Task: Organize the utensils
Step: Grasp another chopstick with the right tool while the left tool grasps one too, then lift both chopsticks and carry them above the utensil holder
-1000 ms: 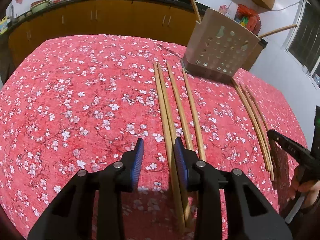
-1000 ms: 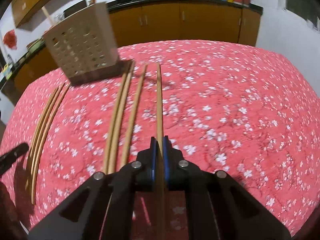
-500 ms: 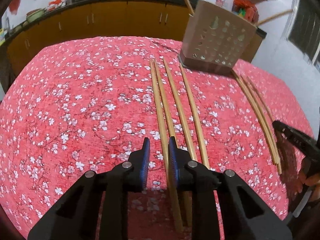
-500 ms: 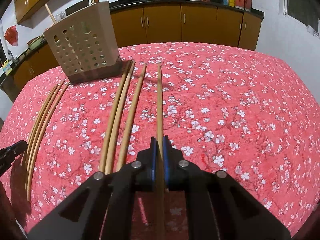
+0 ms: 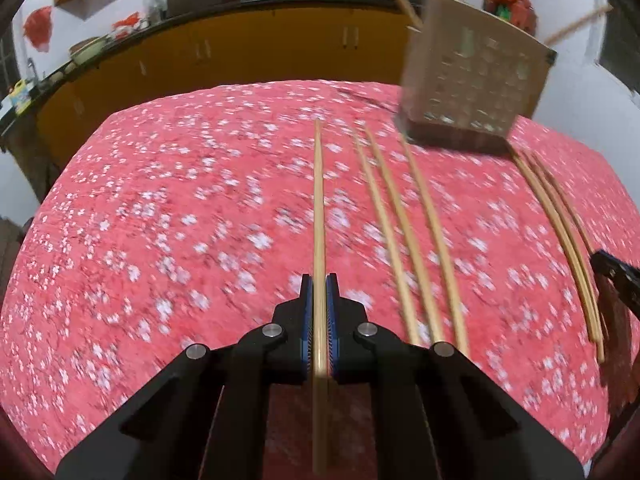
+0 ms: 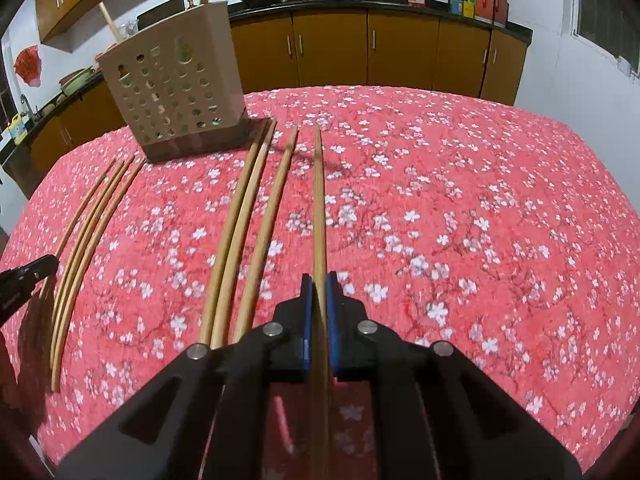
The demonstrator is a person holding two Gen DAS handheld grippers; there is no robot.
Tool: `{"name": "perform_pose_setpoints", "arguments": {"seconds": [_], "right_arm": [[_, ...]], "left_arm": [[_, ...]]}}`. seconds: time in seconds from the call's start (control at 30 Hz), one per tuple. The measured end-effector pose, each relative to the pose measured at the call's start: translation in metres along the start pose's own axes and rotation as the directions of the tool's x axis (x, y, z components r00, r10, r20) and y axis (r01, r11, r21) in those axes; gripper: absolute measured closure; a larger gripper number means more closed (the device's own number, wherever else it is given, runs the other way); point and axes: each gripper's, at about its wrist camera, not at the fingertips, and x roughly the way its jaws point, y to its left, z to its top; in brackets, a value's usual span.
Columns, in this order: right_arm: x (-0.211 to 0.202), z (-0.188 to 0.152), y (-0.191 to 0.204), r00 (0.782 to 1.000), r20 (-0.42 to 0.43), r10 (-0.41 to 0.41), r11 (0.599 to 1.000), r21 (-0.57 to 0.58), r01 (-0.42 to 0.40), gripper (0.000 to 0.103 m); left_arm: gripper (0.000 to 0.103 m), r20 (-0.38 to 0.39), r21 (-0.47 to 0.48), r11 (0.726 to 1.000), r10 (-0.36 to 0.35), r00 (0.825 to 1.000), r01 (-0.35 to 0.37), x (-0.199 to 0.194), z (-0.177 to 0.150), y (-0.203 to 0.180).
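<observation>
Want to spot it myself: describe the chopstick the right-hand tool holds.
Find the beige holed holder on the red floral cloth. Four long chopsticks lie beside its base; the held chopstick is the rightmost, the only one pinched between the blue pads of the right gripper.

the left gripper (image 5: 319,292) was clamped on a chopstick (image 5: 319,208), blue pads (image 5: 306,312) pressed to either side of it. the stick ran straight ahead over the red floral cloth (image 5: 180,220). to its right lay three more sticks (image 5: 404,224) side by side on the cloth, and farther right a curved bundle (image 5: 560,232) of thin ones. a perforated beige holder (image 5: 472,76) stood at the far right of the table, with sticks poking up from it. the tip of the right gripper (image 5: 616,276) showed at the right edge, near the bundle; its jaws could not be made out. the picture was blurred.
</observation>
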Motion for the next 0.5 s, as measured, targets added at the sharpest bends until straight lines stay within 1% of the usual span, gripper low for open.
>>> {"name": "perform_pose_setpoints", "arguments": {"seconds": [0.17, 0.5], "right_arm": [[0.009, 0.011, -0.006, 1.0, 0.006, 0.018, 0.999, 0.033, -0.018, 0.095], [0.01, 0.011, -0.008, 1.0, 0.006, 0.025, 0.999, 0.04, -0.025, 0.095]], "left_arm": [[0.095, 0.016, -0.029, 0.999, -0.041, 0.999, 0.041, 0.004, 0.004, 0.011], [0.095, 0.024, -0.047, 0.997, -0.057, 0.998, 0.058, 0.001, 0.002, 0.013]]}}
